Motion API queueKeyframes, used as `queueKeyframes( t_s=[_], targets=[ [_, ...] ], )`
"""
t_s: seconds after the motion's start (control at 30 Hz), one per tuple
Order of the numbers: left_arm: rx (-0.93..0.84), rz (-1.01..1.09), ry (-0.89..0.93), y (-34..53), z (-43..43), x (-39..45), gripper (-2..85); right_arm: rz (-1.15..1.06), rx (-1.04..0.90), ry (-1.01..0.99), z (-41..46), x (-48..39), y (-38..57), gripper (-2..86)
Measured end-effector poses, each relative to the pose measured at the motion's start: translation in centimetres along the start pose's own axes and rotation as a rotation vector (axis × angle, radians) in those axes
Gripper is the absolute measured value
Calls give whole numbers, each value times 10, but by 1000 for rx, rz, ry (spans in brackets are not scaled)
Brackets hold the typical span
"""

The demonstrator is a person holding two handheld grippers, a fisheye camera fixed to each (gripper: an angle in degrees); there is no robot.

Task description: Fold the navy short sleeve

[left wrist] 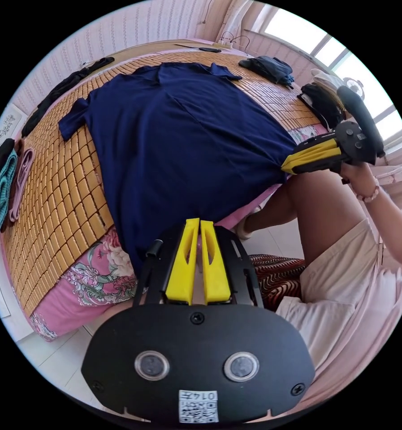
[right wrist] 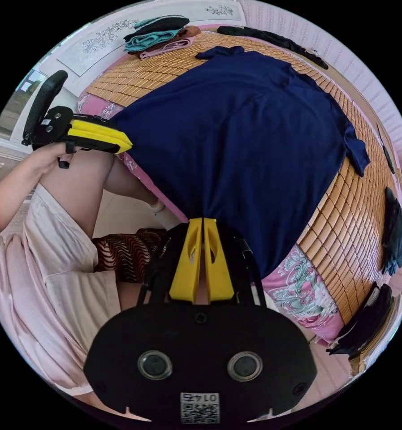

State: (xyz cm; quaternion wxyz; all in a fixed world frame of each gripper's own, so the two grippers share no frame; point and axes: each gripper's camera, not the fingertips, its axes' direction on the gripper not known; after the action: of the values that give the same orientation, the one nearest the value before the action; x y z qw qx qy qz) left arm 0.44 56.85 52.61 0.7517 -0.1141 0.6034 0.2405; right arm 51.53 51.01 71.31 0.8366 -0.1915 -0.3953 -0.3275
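Right now the navy short-sleeve shirt (left wrist: 183, 130) lies spread across the bamboo mat (left wrist: 57, 188) on the bed, its hem hanging over the near edge above the floral pink sheet (left wrist: 97, 277). The left claw (left wrist: 199, 222) is closed on the hem, and the right claw (right wrist: 203, 221) pinches the hem further along; how much cloth sits between its tips is hard to tell. Folded clothes (right wrist: 160, 33) are stacked at the mat's far corner, and dark garments (right wrist: 395, 237) lie along the other side.
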Motion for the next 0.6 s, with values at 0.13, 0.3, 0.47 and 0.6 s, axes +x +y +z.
queueKeyframes(
  t_s=[0.13,0.3,0.47,0.6],
  targets=[
    [6,46,18,6,0,0,-7,14,5,-37,-13,6,10,3],
    [33,-11,93,18,-20,-29,33,150,36,-50,-34,33,29,30],
    [132,-120,-38,11,-61,-110,42,399,78,3,-52,88,64,66],
    [200,-278,-11,-46,-61,-205,47,506,21,-100,-37,124,73,74]
  ],
)
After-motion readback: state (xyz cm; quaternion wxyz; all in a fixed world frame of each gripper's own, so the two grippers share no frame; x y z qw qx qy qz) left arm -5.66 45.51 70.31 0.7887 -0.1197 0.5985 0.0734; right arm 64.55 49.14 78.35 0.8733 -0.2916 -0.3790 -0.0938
